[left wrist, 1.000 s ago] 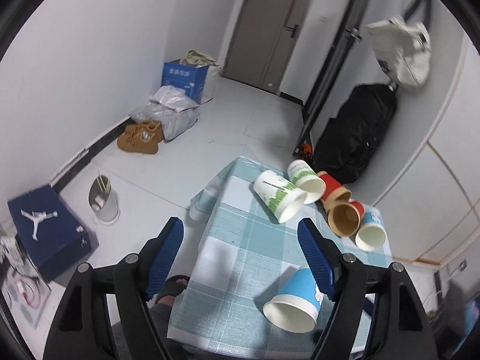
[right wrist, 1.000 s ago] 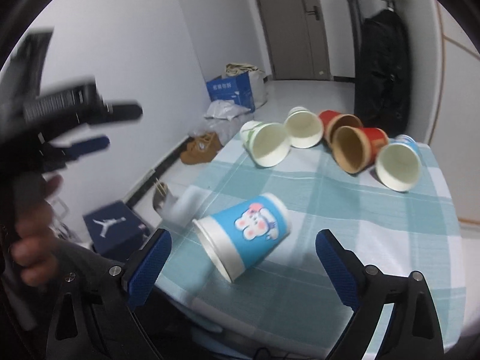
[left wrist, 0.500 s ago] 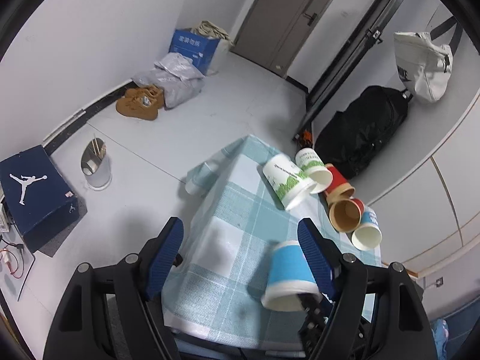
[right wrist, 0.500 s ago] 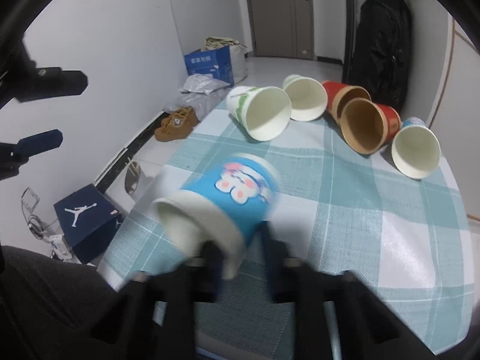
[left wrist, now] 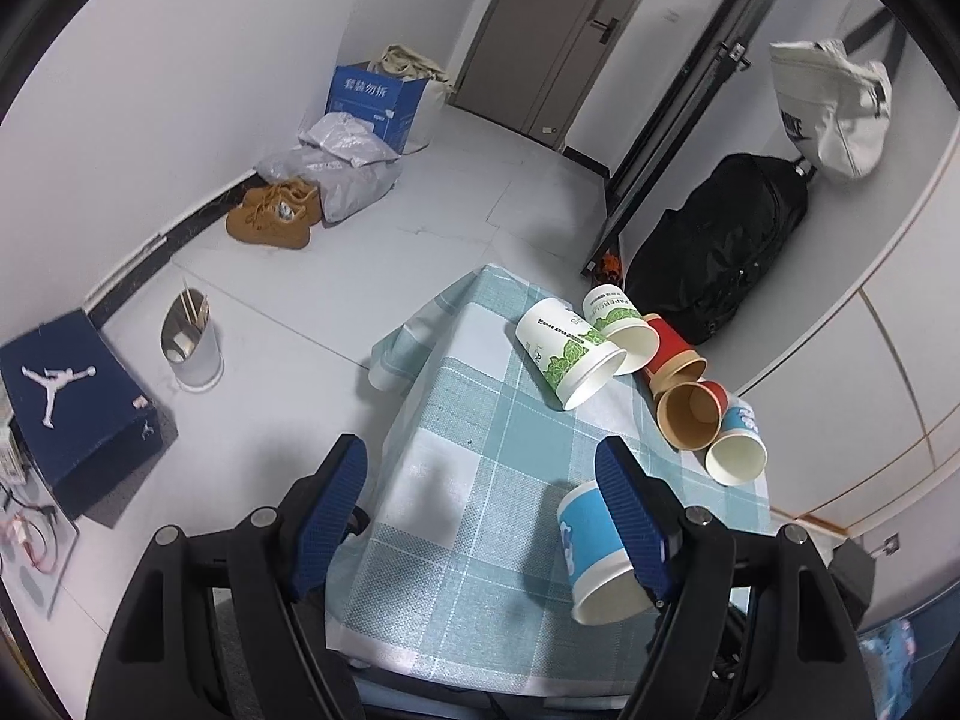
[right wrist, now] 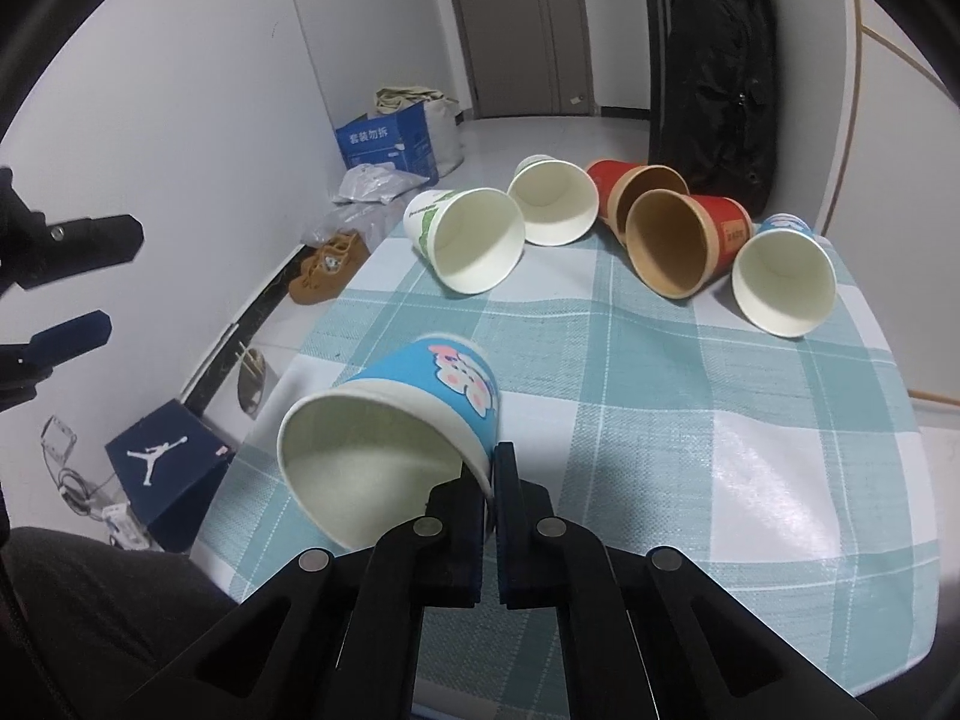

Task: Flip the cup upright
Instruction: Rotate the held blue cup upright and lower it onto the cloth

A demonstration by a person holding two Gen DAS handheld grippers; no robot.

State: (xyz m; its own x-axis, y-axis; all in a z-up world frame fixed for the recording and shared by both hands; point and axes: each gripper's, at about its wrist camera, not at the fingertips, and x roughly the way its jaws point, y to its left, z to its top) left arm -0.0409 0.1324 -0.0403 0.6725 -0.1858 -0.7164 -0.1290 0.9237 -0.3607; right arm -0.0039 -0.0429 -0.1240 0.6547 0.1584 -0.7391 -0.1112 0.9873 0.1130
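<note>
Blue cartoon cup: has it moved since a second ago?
Yes. The blue cartoon cup then lay on its side on the checked tablecloth; now the right hand-held gripper pinches its rim, mouth swung toward the camera.

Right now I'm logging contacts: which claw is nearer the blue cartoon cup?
Right. The right claw pinches the blue cartoon cup at its rim; the left claw hangs open above it.
</note>
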